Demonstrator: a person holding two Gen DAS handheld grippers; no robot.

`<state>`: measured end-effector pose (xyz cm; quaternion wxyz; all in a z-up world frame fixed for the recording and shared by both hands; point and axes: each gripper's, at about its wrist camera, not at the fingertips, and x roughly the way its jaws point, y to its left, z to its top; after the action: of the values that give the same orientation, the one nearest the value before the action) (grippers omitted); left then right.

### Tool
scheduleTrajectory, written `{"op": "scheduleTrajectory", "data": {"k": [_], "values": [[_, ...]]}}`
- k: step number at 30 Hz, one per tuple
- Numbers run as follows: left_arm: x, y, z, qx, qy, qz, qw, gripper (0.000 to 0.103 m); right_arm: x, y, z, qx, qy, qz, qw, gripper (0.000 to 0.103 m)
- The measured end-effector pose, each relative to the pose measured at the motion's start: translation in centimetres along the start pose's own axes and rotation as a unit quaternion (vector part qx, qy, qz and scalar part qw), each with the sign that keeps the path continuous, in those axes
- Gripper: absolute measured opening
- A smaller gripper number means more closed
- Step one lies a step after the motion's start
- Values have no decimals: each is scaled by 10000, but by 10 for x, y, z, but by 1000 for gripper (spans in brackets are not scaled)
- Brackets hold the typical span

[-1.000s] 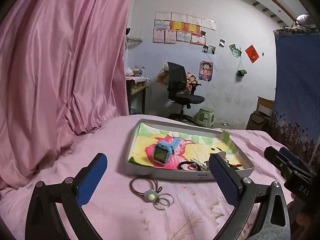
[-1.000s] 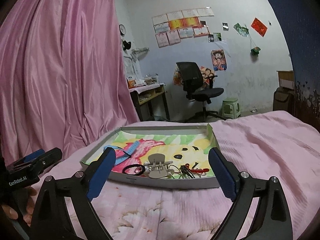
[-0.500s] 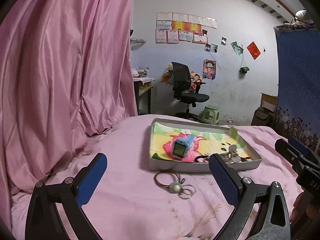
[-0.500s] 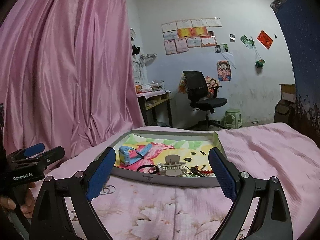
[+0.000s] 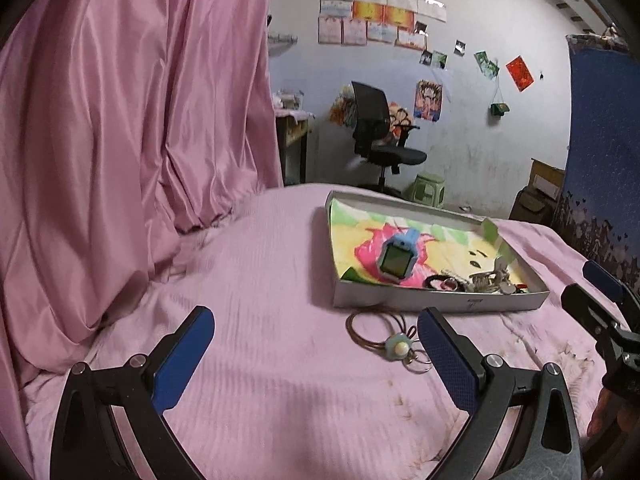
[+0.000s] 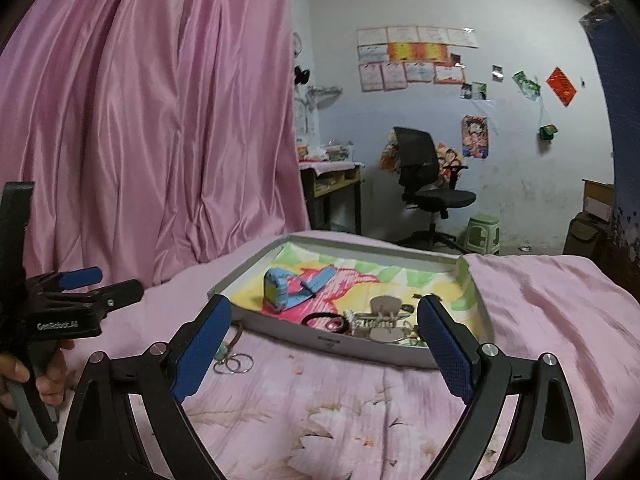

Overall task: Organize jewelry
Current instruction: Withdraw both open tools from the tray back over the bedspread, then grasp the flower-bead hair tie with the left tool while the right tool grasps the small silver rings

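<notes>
The left gripper [image 5: 314, 344] has its blue fingers [image 5: 182, 356] spread wide apart and they hold nothing; only the pink bed cover [image 5: 260, 280] lies between them. Just inside the right finger of this gripper, on the cover, rests a brown cord loop with a small pale charm and metal rings [image 5: 394, 340]. Beyond that finger, a little further away, stands the shallow white tray [image 5: 440, 304] with a colourful lining.

The right gripper [image 6: 324, 340] is also wide open and empty. Between its fingers [image 6: 448, 348], further ahead, is the near wall of the same tray. Inside it lie a blue watch [image 6: 288, 286] toward the left finger, then a black ring-shaped band [image 6: 324, 322], a beige hair claw [image 6: 382, 312] and a small heap of metal pieces (too small to tell apart) close to the right finger. The cord loop peeks out behind the left finger, outside the tray.

Behind everything hangs a pink curtain [image 6: 140, 120], and an office chair [image 6: 428, 184] stands by the wall.
</notes>
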<state>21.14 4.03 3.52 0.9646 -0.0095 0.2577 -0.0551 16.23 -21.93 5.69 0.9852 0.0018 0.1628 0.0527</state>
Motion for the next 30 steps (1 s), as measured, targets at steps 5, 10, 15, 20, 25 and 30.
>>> {"op": "scheduleTrajectory", "data": {"k": [5,10,15,20,25,30], "values": [[12,3,2,-24,249,-2,9997,102,10,7,-2,-123,193,99,9997,91],[28,8,3,-119,608,-73,9981,102,22,9,-3,-159,410,199,9988,91],[44,9,2,-186,920,-364,9949,99,41,14,-7,-222,722,418,9963,90],[62,8,0,-283,1280,-698,9889,81,58,22,-16,-374,1089,672,9911,78],[87,11,-7,-632,1732,-1174,9758,61,77,29,-26,-446,1506,954,9830,68],[101,11,-8,-846,1896,-1408,9680,50,92,29,-33,-390,1786,1126,9767,61]]}}
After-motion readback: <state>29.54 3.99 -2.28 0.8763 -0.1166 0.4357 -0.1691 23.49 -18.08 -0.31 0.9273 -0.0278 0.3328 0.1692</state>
